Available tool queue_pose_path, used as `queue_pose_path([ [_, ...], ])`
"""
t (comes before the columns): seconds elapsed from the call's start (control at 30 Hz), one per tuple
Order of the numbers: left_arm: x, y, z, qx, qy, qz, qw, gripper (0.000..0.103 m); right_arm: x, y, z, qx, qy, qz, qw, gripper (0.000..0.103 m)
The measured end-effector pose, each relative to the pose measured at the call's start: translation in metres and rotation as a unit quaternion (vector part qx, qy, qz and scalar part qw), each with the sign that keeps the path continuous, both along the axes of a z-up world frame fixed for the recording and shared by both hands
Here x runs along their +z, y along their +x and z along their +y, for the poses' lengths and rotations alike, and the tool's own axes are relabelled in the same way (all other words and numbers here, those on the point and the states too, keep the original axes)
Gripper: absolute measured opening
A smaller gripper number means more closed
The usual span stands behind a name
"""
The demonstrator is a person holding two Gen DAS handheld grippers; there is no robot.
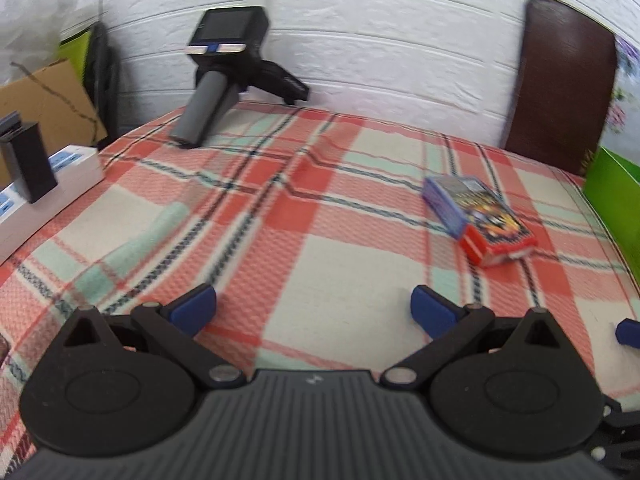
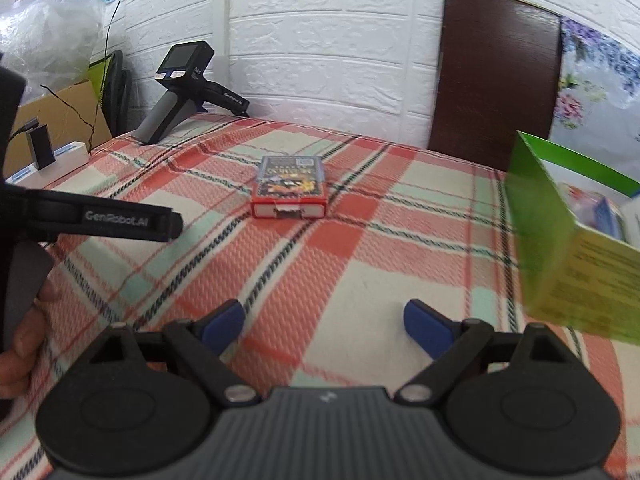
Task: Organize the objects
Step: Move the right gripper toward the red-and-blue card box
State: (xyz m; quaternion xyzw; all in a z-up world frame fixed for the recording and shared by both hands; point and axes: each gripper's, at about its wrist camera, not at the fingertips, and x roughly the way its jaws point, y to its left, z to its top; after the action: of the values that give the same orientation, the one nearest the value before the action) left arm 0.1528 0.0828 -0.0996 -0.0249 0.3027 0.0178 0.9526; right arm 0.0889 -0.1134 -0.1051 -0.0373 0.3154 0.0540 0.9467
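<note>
Now both grippers, left gripper [image 1: 312, 308] and right gripper [image 2: 324, 322], are wide apart and hold nothing, aimed at the small card box [image 2: 290, 187] lying far ahead, probably to grab it for the green box [image 2: 540, 216] on the right.

Left wrist view smeared by motion: print on the card box [image 1: 480, 220] unreadable; its lid artwork reads only as dark with yellow-orange patches. White power strip [image 1: 52, 184] cut by left edge. Green box [image 1: 612, 196] cut by right edge, contents not visible. A blue tip [image 1: 628, 332] at right edge, rest out of frame.

Right wrist view: green box [image 2: 540, 220] flap blurred, its printed text illegible; contents partly hidden. Hand [image 2: 24, 340] cropped at left edge. Chair back [image 2: 496, 76] lower part hidden behind table [image 2: 360, 264].
</note>
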Motion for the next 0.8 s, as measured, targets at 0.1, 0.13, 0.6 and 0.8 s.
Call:
queue_pose_path([
  [0.1, 0.000, 0.000, 0.006, 0.012, -0.017, -0.008, 0.9998, 0.103, 0.000, 0.018, 0.008, 0.015, 0.000, 0.000, 1.000, 0.090],
  [0.13, 0.000, 0.000, 0.007, 0.013, -0.020, -0.011, 0.9997, 0.103, 0.000, 0.024, 0.011, 0.021, 0.001, 0.000, 1.000, 0.090],
  [0.6, 0.000, 0.003, 0.022, 0.043, -0.072, -0.023, 0.9962, 0.103, -0.004, 0.097, 0.044, 0.070, -0.002, 0.006, 0.998, 0.099],
  [0.8, 0.001, 0.003, 0.026, 0.050, -0.084, -0.028, 0.9948, 0.103, -0.004, 0.100, 0.032, 0.057, 0.029, 0.011, 0.998, 0.099],
])
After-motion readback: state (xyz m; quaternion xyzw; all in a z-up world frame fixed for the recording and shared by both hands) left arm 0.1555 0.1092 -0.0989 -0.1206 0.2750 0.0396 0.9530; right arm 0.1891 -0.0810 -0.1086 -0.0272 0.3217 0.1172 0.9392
